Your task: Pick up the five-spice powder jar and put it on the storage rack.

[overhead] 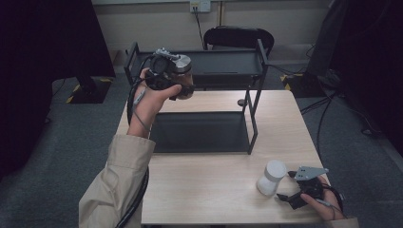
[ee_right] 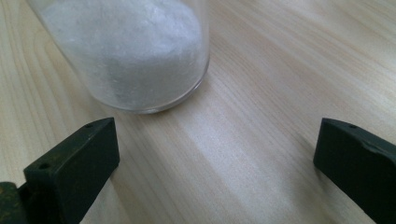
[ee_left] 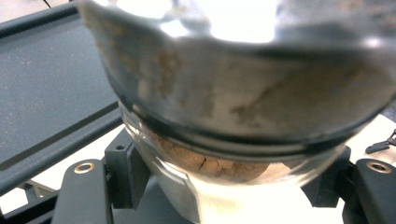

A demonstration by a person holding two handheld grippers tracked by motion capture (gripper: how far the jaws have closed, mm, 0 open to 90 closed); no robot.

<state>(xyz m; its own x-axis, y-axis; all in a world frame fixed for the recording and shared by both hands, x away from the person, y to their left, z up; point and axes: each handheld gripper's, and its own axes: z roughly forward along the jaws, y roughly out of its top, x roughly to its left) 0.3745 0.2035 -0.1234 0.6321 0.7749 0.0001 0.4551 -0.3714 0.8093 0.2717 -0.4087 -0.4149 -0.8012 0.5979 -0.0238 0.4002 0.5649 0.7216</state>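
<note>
A glass jar of brown stuff (overhead: 184, 78) with a silver lid is held in the air by my left gripper (overhead: 167, 81), which is shut on it. It hangs at the left front corner of the black rack's top shelf (overhead: 223, 66). The left gripper view has the jar (ee_left: 233, 116) tilted and very close, pinched between the jaws of my left gripper (ee_left: 229, 186). A jar of white powder (overhead: 272, 177) stands on the table at the front right. My right gripper (overhead: 285, 186) lies just right of it, open. In the right gripper view the white jar (ee_right: 130, 51) stands ahead of the left jaw, outside my right gripper (ee_right: 217, 149).
The black two-shelf rack stands on the wooden table (overhead: 204, 194), its lower shelf (overhead: 199, 133) bare. A small dark disc (overhead: 241, 102) lies by the rack's right leg. A black chair (overhead: 237, 37) stands behind the table. Cables run over the floor at the right.
</note>
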